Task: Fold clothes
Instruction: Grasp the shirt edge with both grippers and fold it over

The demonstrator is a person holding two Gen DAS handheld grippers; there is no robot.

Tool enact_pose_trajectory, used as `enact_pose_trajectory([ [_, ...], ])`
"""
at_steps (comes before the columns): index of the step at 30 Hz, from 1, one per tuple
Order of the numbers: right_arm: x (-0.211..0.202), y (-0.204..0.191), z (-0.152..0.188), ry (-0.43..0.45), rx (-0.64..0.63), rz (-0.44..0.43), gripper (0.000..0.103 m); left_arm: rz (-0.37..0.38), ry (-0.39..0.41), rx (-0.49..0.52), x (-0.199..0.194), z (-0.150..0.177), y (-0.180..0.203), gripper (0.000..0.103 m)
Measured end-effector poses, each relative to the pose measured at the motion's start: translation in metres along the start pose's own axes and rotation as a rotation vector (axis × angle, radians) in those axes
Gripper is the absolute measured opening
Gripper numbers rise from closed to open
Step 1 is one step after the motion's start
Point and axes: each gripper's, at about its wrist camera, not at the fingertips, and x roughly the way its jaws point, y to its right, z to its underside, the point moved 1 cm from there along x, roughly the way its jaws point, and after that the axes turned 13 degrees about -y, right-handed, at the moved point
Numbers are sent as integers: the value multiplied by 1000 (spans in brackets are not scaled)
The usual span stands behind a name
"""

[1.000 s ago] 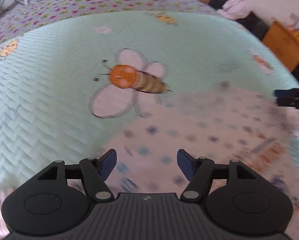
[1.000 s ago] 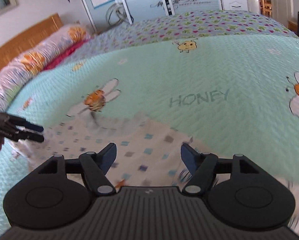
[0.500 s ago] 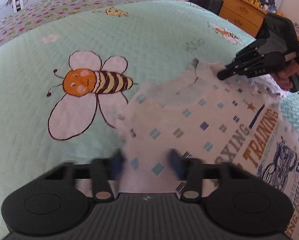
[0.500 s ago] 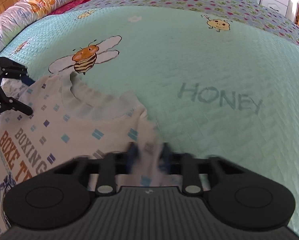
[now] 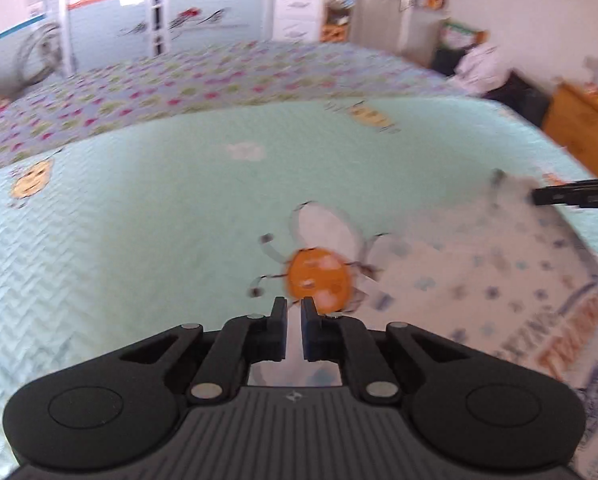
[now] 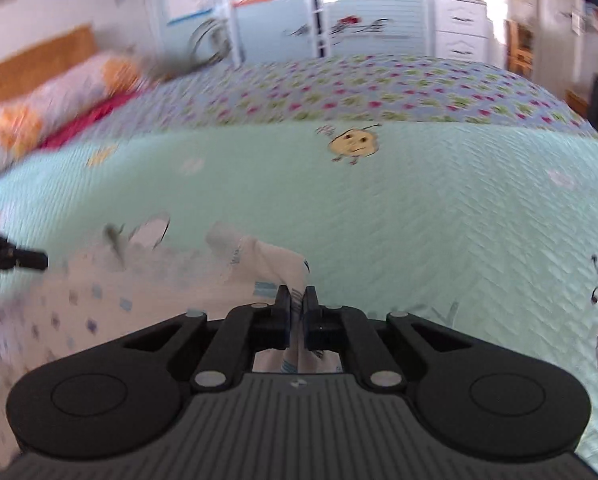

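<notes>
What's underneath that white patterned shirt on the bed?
The shirt lies on a mint-green quilt, overlapping the right wing of its printed bee. Whatever the quilt shows beneath the rest of the shirt is covered.

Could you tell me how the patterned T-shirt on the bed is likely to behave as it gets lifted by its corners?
Probably floppy: the T-shirt bunches and droops where the right gripper, its jaws opening slightly, has fabric between them. It looks thin and light, so it should drag easily across the quilt. Held also by the left gripper, it will likely sag in the middle.
</notes>
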Motion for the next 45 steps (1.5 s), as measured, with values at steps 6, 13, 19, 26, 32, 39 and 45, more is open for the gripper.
enact_pose_trajectory([
  [6, -47, -1, 58, 103, 89, 68, 47, 175, 84, -132, -57, 78, -18, 44],
  [13, -124, -3, 191, 77, 258, -74, 77, 380, 34, -409, -80, 212, 3, 69],
  [19, -151, -28, 281, -15, 373, -84, 77, 554, -73, -451, -80, 257, 60, 70],
  [26, -184, -37, 341, -8, 520, -196, 74, 683, -123, -560, -93, 324, 77, 70],
  [32, -175, -28, 368, -10, 720, -317, 10, 779, -68, -670, -95, 353, 88, 69],
  [39, -179, -28, 383, 30, 802, -372, 8, 806, -118, -772, -86, 375, 93, 7],
  [45, -203, -26, 389, 54, 789, -316, 8, 764, -24, -732, -119, 379, 82, 3],
])
